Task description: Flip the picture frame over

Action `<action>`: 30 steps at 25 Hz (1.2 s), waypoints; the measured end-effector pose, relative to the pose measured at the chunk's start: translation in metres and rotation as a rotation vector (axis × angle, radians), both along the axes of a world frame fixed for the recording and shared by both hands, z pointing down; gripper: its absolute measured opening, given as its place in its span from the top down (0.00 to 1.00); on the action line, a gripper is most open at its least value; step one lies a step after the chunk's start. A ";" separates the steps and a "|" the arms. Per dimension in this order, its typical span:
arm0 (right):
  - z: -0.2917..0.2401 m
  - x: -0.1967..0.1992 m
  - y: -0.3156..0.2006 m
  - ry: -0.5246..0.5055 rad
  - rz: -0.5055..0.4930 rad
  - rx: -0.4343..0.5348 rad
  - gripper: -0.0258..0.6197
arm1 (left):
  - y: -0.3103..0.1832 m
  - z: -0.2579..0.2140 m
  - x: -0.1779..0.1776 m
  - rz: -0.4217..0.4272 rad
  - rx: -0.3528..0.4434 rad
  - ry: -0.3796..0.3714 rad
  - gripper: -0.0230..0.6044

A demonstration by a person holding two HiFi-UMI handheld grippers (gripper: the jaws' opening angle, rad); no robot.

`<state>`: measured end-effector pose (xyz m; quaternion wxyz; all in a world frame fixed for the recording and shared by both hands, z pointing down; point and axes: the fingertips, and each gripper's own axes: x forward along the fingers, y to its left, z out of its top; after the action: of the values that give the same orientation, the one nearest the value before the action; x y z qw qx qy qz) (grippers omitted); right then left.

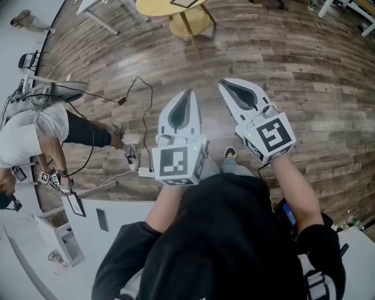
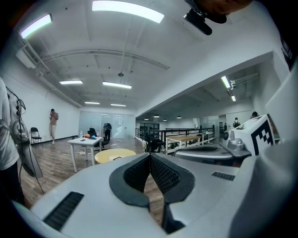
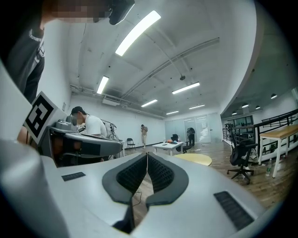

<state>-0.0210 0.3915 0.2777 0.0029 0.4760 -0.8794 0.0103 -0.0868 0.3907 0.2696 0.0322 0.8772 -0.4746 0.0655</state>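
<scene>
A dark picture frame (image 1: 186, 3) lies on a round yellow table (image 1: 161, 8) at the far top of the head view, well ahead of both grippers. The same table (image 2: 115, 155) shows small in the left gripper view with a dark flat thing on it, and in the right gripper view the table (image 3: 193, 159) is also seen. My left gripper (image 1: 187, 94) and right gripper (image 1: 226, 85) are held side by side, pointing level over the wooden floor. In each gripper view the left gripper (image 2: 150, 155) and the right gripper (image 3: 147, 155) have pads meeting at the tip, with nothing between them.
A person in a white shirt (image 1: 29, 137) stands at the left, with a black cable (image 1: 142, 102) trailing over the floor nearby. A white table (image 2: 86, 142) stands beyond the yellow one. An office chair (image 3: 240, 158) is at the right. A white cabinet (image 1: 117, 217) is at my lower left.
</scene>
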 end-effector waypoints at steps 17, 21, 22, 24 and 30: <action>0.006 -0.008 -0.082 0.023 0.015 -0.015 0.93 | -0.083 0.008 -0.004 0.041 -0.009 -0.003 0.93; 0.007 -0.029 -0.124 0.043 0.006 -0.024 0.93 | -0.126 0.011 -0.024 0.035 -0.008 0.007 0.93; 0.006 -0.035 -0.134 0.051 -0.002 -0.024 0.93 | -0.137 0.011 -0.030 0.026 -0.008 0.011 0.93; 0.004 -0.046 -0.152 0.063 -0.017 -0.017 0.93 | -0.155 0.012 -0.040 0.015 -0.011 0.018 0.93; 0.009 -0.077 -0.190 0.087 -0.044 -0.024 0.93 | -0.191 0.013 -0.069 0.009 -0.007 0.043 0.93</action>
<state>-0.0978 0.2012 0.2869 0.0472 0.4563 -0.8886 0.0000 -0.1554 0.1992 0.2829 0.0454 0.8803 -0.4697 0.0484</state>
